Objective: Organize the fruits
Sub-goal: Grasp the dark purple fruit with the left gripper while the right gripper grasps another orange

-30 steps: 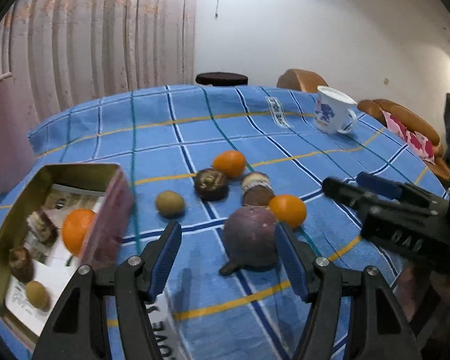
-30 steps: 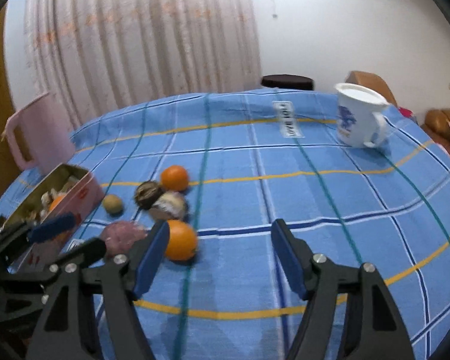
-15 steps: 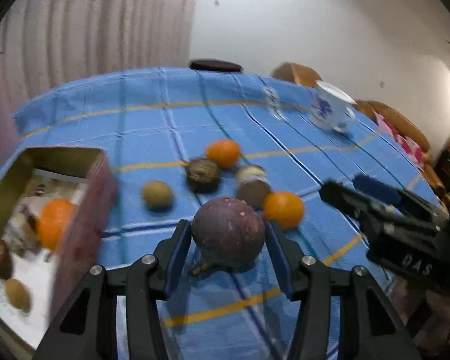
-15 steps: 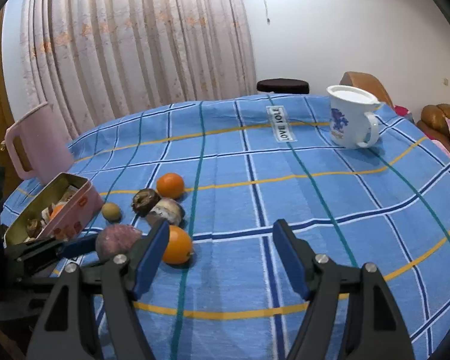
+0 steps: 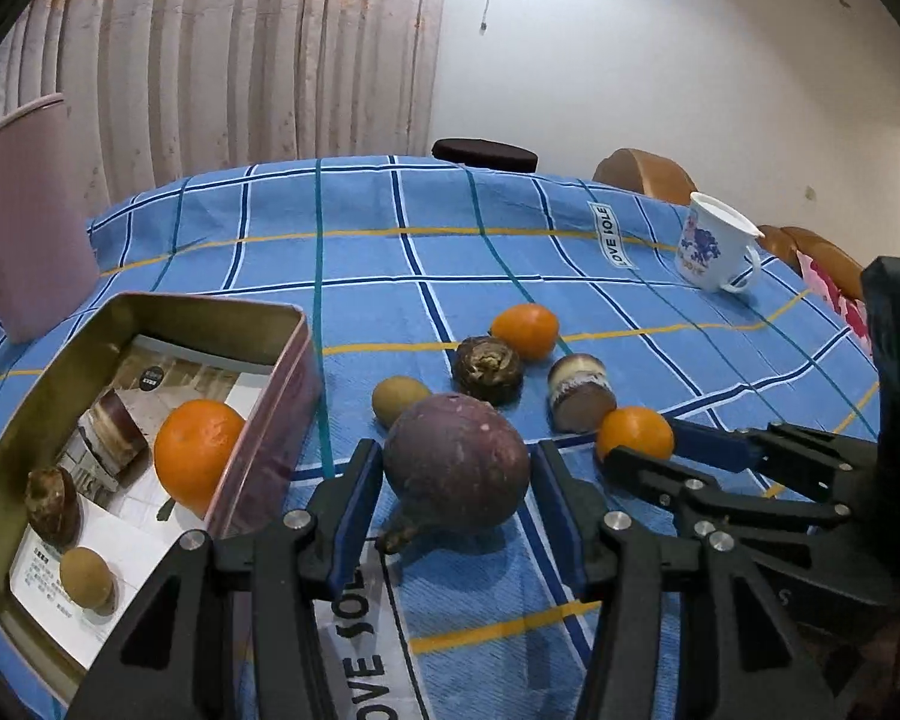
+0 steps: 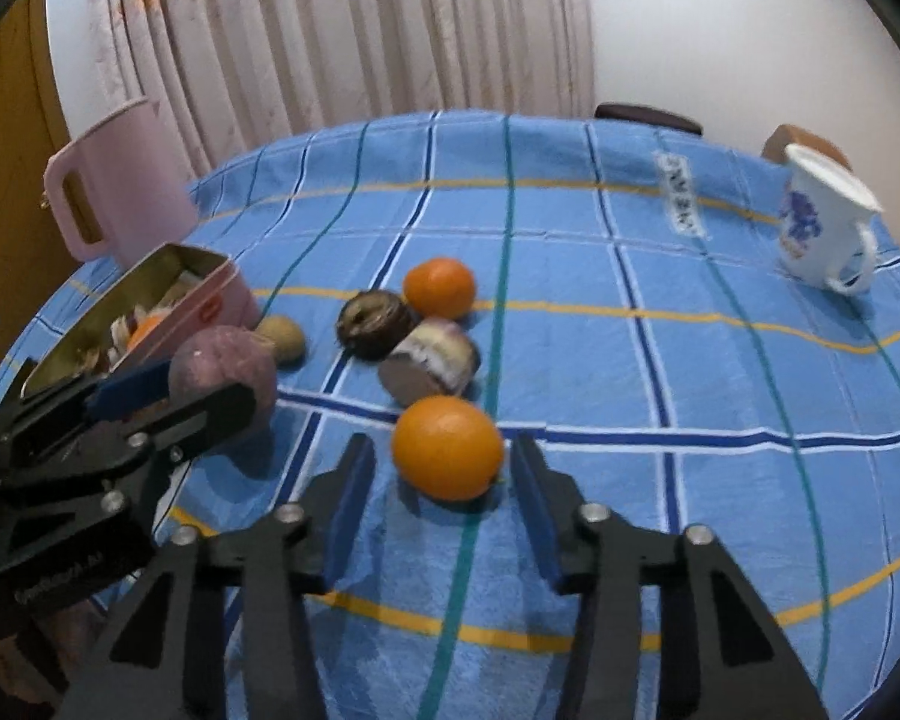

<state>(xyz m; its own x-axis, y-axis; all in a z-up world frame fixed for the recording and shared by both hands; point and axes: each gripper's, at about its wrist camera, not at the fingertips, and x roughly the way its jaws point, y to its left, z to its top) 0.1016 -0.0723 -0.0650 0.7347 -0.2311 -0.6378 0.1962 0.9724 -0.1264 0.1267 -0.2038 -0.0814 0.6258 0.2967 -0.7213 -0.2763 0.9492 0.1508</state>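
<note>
A large purple fruit (image 5: 456, 471) sits low over the blue checked cloth, and my left gripper (image 5: 457, 456) is shut on it, both pads against its sides. My right gripper (image 6: 439, 450) straddles an orange (image 6: 447, 447) on the cloth. Its jaws are closing, with a thin gap left on each side. The open tin box (image 5: 258, 420) at the left holds an orange (image 5: 198, 462) and small brown fruits. Loose on the cloth lie another orange (image 5: 525, 330), a dark round fruit (image 5: 487, 369), a small tan fruit (image 5: 399, 399) and a cut brown-and-white piece (image 5: 581, 390).
A pink jug (image 5: 24, 228) stands behind the tin at the far left. A white mug with a blue print (image 5: 711, 249) stands at the far right. Chairs and a dark stool (image 5: 483, 153) lie beyond the table's far edge.
My left gripper went from open around the purple fruit to shut on it. My right gripper swung left onto the near orange and its jaws narrowed around it.
</note>
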